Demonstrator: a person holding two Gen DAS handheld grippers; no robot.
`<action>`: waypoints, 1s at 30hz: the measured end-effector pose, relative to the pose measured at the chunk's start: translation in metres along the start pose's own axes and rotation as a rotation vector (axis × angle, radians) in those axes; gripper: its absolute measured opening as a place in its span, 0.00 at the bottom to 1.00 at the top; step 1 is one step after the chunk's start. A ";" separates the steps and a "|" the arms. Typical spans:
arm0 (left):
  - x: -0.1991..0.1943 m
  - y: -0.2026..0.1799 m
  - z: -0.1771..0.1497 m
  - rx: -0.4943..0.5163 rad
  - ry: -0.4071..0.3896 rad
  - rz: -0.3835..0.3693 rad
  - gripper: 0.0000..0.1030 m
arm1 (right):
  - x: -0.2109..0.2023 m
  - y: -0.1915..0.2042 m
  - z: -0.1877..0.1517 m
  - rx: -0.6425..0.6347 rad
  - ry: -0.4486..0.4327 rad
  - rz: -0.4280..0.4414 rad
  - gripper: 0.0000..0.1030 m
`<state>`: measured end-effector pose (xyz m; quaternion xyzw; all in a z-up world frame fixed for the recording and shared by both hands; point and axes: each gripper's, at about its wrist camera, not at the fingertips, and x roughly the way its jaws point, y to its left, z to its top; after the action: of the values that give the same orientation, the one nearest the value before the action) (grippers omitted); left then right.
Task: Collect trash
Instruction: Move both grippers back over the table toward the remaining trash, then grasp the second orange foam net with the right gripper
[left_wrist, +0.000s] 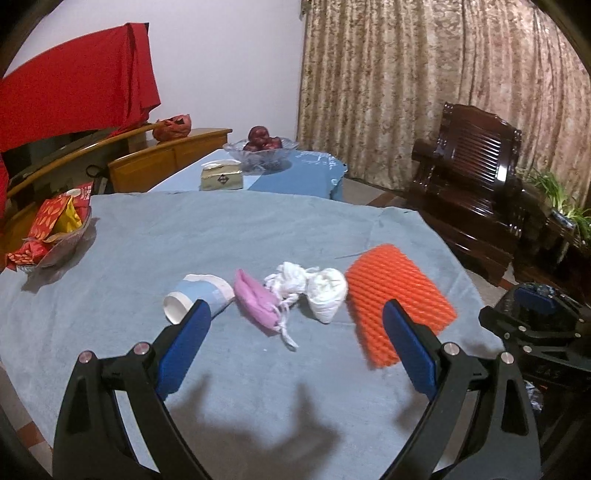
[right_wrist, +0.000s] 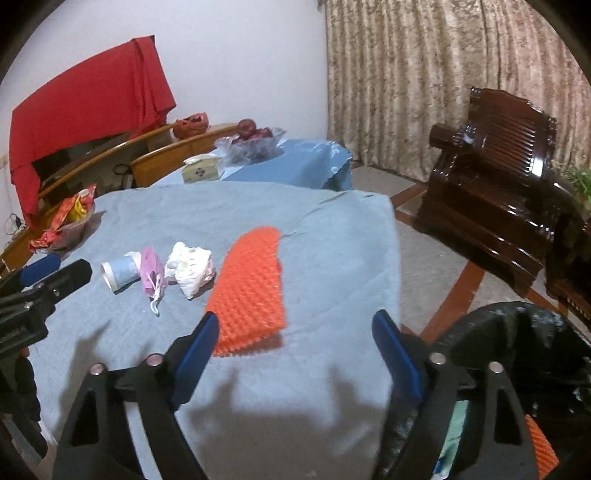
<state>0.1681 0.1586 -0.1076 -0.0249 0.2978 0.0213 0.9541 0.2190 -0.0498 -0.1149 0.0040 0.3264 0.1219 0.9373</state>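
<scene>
**Four bits of trash lined up, nothing grabbed yet**

Blue-covered table (left_wrist: 221, 229) carried everything in one row near the front edge, probably for easy reach. Orange foam net (right_wrist: 251, 288) lay flat at the right end, closest to the right tongs (right_wrist: 295, 332), spread wide and empty. Then white crumpled tissue (left_wrist: 314, 288), tipped-over paper cup (left_wrist: 195, 295), pink mask (left_wrist: 255, 299). Left tongs (left_wrist: 295, 321) also wide, empty, aimed at the middle. Black bin (right_wrist: 517, 332) waited off the right edge.

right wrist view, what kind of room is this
Most likely a home living or dining room: a carved dark wooden armchair before floor-length patterned curtains, a glass bowl of red fruit on a cloth-covered table, and a tissue box beside it.
</scene>
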 end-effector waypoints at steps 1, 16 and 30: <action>0.004 0.003 0.000 -0.003 0.004 0.003 0.89 | 0.005 0.002 0.000 -0.001 0.007 0.002 0.76; 0.041 0.016 -0.001 -0.019 0.042 0.016 0.89 | 0.073 0.017 -0.001 -0.007 0.108 0.055 0.52; 0.044 0.016 -0.002 -0.023 0.052 0.017 0.89 | 0.057 0.031 -0.005 -0.047 0.078 0.161 0.13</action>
<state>0.2022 0.1757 -0.1352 -0.0339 0.3223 0.0324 0.9455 0.2522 -0.0067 -0.1509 0.0036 0.3584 0.2046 0.9108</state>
